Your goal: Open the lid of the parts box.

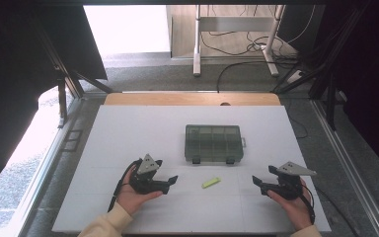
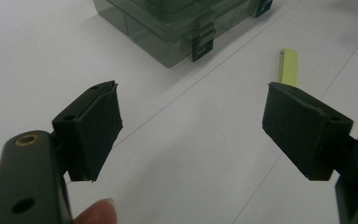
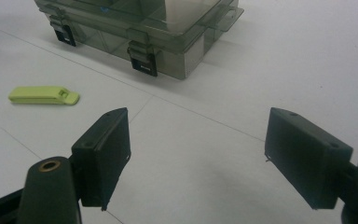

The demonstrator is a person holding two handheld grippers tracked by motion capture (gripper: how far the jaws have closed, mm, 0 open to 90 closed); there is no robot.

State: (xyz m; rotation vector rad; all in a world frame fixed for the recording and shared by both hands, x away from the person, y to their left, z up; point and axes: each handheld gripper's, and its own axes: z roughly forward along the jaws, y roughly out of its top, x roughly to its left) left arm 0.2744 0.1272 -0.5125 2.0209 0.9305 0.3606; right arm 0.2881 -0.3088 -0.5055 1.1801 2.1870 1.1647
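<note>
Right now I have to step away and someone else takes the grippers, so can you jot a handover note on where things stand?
Left gripper: jaws open, holding nothing, above the white table.
Right gripper: jaws open, holding nothing.
The small yellow-green piece lies flat on the table between the two grippers, untouched.
The smoky clear compartment box sits behind it, lid down, both front latches appearing closed.
Done: nothing visible yet.
Left: likely unlatch the box, pick up the piece and put it inside.

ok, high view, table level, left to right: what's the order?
left gripper → yellow-green clip → right gripper. The closed smoky-grey compartment box sits farther back, spanning the clip's position, so it is left out of the order.
</note>
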